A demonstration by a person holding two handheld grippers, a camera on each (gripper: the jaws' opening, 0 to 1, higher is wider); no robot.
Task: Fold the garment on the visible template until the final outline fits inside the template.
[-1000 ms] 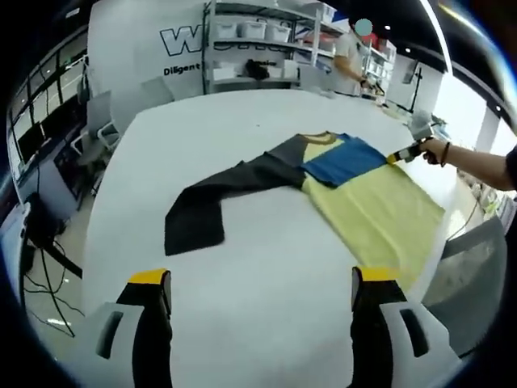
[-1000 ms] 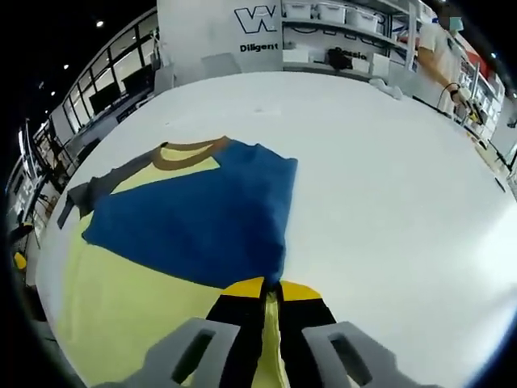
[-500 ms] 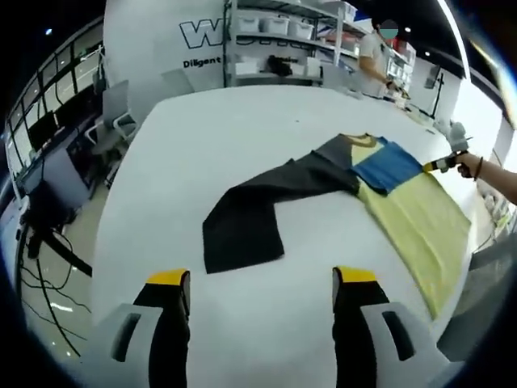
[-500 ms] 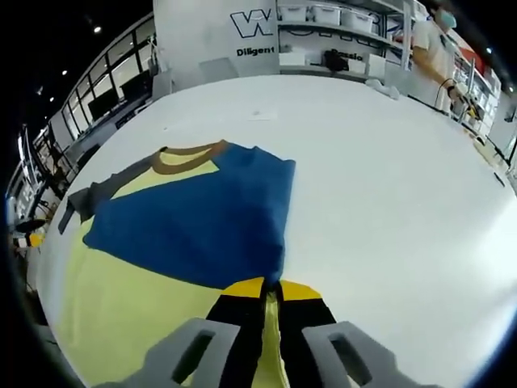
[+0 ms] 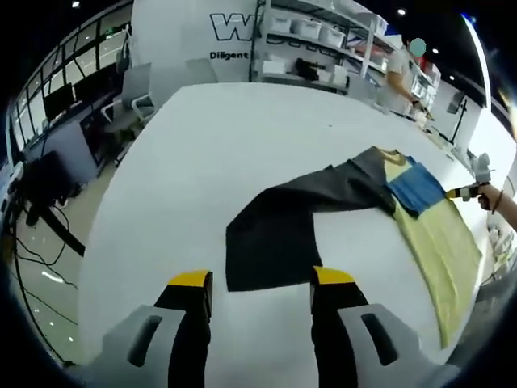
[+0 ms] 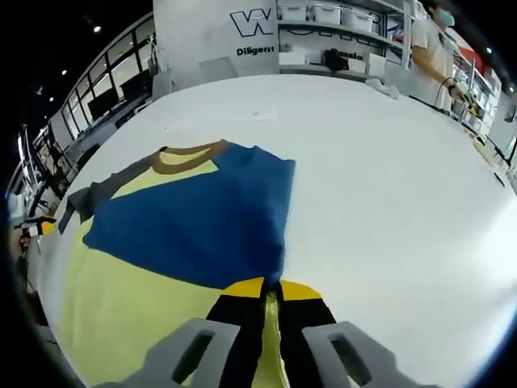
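dark grey sleeve (image 5: pixel 279 230) lies larger and nearer the left tool (image 5: pixel 262 284) than half a second back; jaws spread, yellow-tipped, empty, its cuff end just ahead of them. flat garment (image 5: pixel 420 218) stretches across the white worktop (image 5: pixel 210 153), matte cloth, boxy sleeve. right gripper view: unchanged. right tool (image 6: pixel 270 293) pressed together on the garment's edge, smooth blue panel (image 6: pixel 202 218) folded over pale yellow, brown ribbed collar (image 6: pixel 190 153).

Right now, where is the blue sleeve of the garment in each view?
Left gripper view: blue sleeve lies far right, small, folded over the yellow body, past the dark sleeve.
Right gripper view: blue sleeve is centre-left, large, its tip pinched in the right gripper.
Shared landmark: the brown collar.
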